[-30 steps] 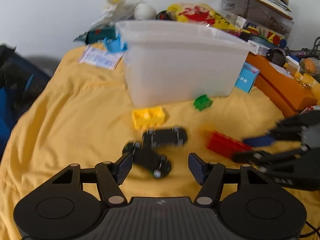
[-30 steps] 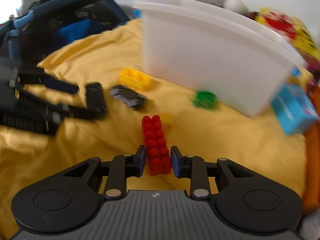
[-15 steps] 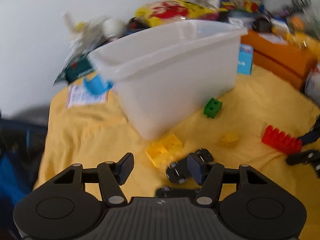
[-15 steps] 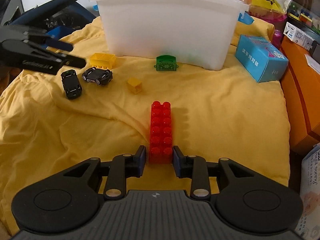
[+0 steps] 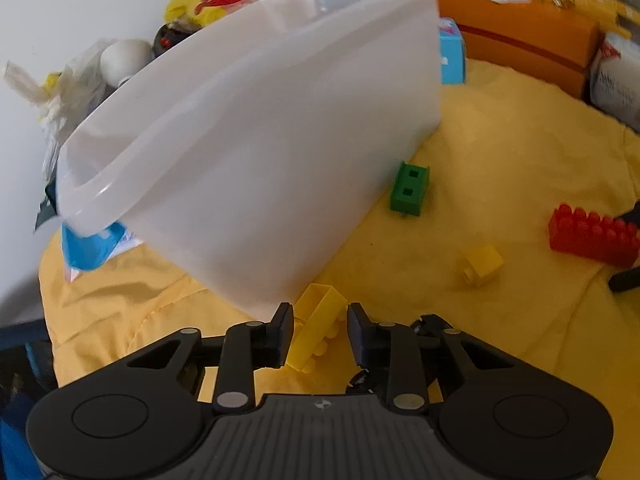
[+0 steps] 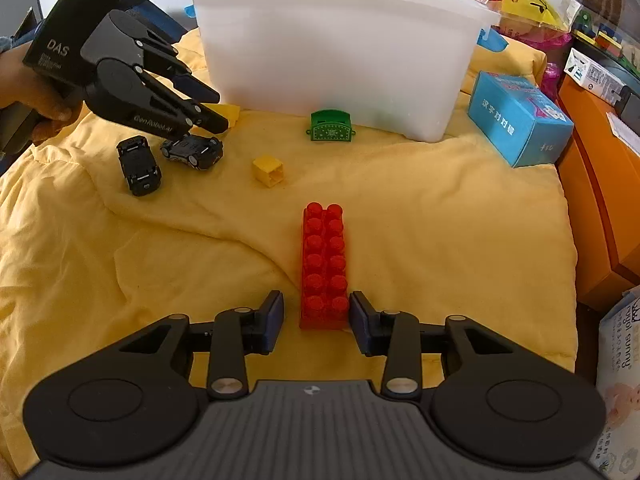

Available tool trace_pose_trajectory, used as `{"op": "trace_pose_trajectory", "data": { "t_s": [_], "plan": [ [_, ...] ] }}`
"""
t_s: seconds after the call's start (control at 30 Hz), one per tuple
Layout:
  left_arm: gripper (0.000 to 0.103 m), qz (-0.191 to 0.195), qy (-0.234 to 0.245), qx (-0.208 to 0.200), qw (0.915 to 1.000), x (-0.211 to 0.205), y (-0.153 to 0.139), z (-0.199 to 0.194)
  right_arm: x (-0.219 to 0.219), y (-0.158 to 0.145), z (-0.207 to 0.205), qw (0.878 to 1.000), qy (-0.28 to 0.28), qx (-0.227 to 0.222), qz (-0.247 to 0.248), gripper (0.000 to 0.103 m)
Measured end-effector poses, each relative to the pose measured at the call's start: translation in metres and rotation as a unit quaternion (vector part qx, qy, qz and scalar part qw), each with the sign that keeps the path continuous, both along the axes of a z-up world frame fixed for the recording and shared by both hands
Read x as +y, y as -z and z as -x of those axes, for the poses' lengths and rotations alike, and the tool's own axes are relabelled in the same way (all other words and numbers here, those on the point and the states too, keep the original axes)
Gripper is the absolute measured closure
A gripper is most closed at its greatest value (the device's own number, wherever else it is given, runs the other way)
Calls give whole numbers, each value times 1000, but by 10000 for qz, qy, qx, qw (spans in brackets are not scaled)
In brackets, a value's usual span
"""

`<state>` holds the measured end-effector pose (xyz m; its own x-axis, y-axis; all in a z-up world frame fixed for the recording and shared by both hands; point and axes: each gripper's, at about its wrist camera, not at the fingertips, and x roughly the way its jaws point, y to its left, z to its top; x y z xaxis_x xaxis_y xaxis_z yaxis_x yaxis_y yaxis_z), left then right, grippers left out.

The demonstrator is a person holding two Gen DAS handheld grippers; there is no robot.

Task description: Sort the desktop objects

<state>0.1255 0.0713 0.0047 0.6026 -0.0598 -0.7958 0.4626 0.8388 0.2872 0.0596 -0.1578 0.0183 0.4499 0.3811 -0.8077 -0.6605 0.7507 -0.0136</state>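
The yellow cloth (image 6: 440, 240) covers the whole work surface, rumpled into folds on the left. The white bin (image 6: 332, 48) stands at its far side, open-topped, and is presumably where the toys go. Right of it lie a blue box (image 6: 516, 120) and an orange case (image 6: 600, 200) that closes off that edge.

The red brick (image 6: 324, 264) lies flat on the cloth, its near end between the pads of the right gripper (image 6: 316, 316), which is partly open with a small gap on each side, so nothing is held yet. The left gripper (image 5: 319, 334) is also partly open, straddling a tilted yellow brick (image 5: 316, 328) just beside the bin wall; whether the left pad touches it I cannot tell. Two black cars (image 6: 138, 164) sit just under that gripper, a green piece (image 6: 331, 125) lies against the bin and a small yellow cube (image 6: 268, 170) in the middle.

Risks, as I judge them: the yellow brick is skewed, so closing may twist or squirt it out, and the left pad could knock the bin. The red brick is held only at its end, so it may droop or pivot when lifted.

Open room lies between red brick and bin; the path up over the rim looks free
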Motion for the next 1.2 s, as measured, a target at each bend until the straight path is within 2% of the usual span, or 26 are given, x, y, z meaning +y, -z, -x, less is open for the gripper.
{"op": "trace_pose_trajectory", "data": {
  "t_s": [0.1,0.17,0.23,0.3,0.37,0.4,0.47,0.53,0.63,0.7,0.73,0.8,0.83,0.93,1.0,1.03,1.13,1.2],
  "plan": [
    [79,16,-212,-78,9997,3,-8,11,2,0,-1,10000,-37,-49,8,62],
    [82,316,-265,-238,9989,1,-27,32,2,-1,-1,9999,-62,-96,-2,62],
    [83,891,-353,-244,9951,-3,-48,59,1,0,-1,9999,-63,-99,-44,62],
    [83,1608,-380,-45,9863,-8,-61,84,-2,1,-1,9999,-60,-72,-115,62],
    [83,2219,-462,256,9736,-14,-61,100,-5,2,0,9998,-89,-64,-135,62],
    [83,2595,-528,496,9630,-17,-57,107,-6,2,1,9998,-115,-63,-141,62],
    [83,3413,-813,1000,9311,-21,-42,118,-9,2,2,9997,-167,-68,-152,61],
    [83,3820,-1090,1301,9084,-26,-22,124,-11,1,4,9996,-181,-66,-183,58],
    [83,3921,-1391,1411,8983,-32,4,125,-14,3,7,9995,-255,-69,-199,57],
    [81,3791,-1615,1357,9010,-30,13,121,-13,3,9,9993,-303,-110,-186,56],
    [72,3677,-1686,1250,9060,-27,14,120,-12,3,9,9993,-316,-124,-175,56],
    [64,3551,-1821,1122,9100,-23,12,118,-11,3,9,9992,-324,-128,-178,56],
    [63,3422,-1887,1043,9146,-21,9,118,-12,3,9,9992,-338,-132,-184,56],
    [64,2743,-1874,631,9411,-16,-5,117,-12,3,11,9989,-404,-159,-167,54],
    [64,2352,-1935,397,9517,-13,-12,119,-13,2,12,9988,-420,-173,-160,53],
    [64,2327,-1966,353,9518,-13,-17,120,-13,2,12,9989,-414,-176,-157,53],
    [62,2653,-1891,401,9446,-14,-31,128,-14,-2,11,9987,-388,-265,-194,53],
    [62,2661,-1866,428,9448,-26,-36,134,-14,-6,9,9986,-346,-314,-246,51]
  ]
}}
